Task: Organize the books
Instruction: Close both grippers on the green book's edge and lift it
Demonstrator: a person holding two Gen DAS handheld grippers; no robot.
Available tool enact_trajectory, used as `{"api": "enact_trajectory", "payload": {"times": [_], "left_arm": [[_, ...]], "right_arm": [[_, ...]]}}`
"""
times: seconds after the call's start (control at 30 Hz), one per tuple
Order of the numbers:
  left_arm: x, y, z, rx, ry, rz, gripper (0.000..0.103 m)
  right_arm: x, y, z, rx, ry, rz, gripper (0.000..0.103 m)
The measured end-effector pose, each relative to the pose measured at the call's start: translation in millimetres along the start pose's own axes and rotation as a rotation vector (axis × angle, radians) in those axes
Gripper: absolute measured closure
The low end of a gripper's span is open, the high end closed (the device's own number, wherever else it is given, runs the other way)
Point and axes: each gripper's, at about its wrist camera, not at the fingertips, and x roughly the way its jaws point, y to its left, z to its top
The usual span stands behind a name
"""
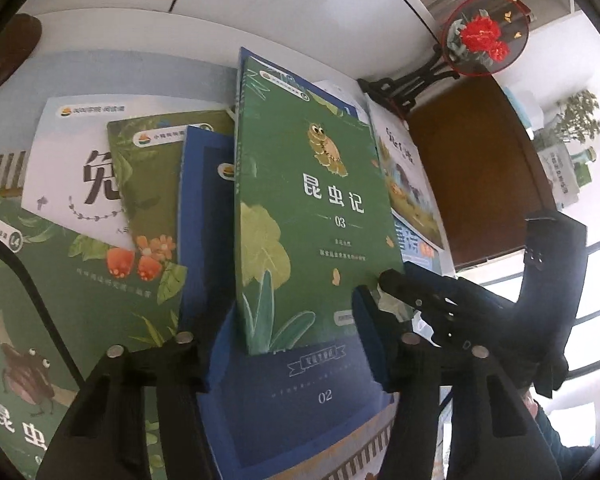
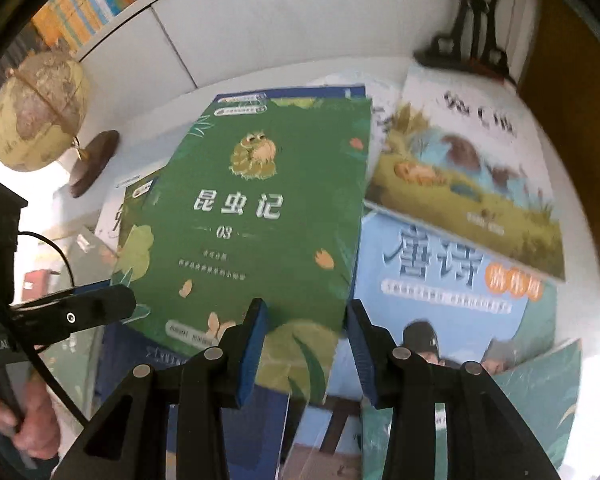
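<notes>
A green book marked 03 [image 1: 312,208] lies on top of a dark blue book marked 02 [image 1: 300,396] in a spread of books on a white table [image 1: 140,36]. My left gripper [image 1: 288,340] is open, its fingers on either side of the near end of the blue book. My right gripper [image 2: 306,332] is open, its blue pads on either side of the green book's [image 2: 260,216] near right corner. The right gripper's fingers [image 1: 428,300] also show at the green book's lower right corner in the left wrist view.
Other books lie around: a white one [image 1: 72,168] and green ones [image 1: 60,300] to the left, a light blue one [image 2: 440,280] and a picture book [image 2: 468,176] to the right. A globe [image 2: 40,112] and a black stand [image 2: 476,28] are at the back.
</notes>
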Motion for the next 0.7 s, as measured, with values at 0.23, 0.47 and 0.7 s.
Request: {"api": "enact_trajectory", "payload": {"times": [0.23, 0.47, 0.7], "left_arm": [[-24.4, -30.2, -21.7, 0.080, -0.015, -0.116, 0.067], [-19.0, -12.1, -25.5, -0.014, -0.019, 0.024, 0.073], [-9.1, -2.8, -12.4, -0.006, -0.007, 0.052, 0.073]], "right_arm": [[-7.2, -2.6, -11.3, -0.007, -0.001, 0.063, 0.062], [-8.5, -11.0, -11.6, -0.002, 0.011, 0.104, 0.062], [-6.9, -4.3, -8.9, -0.030, 0.013, 0.077, 0.062]]}}
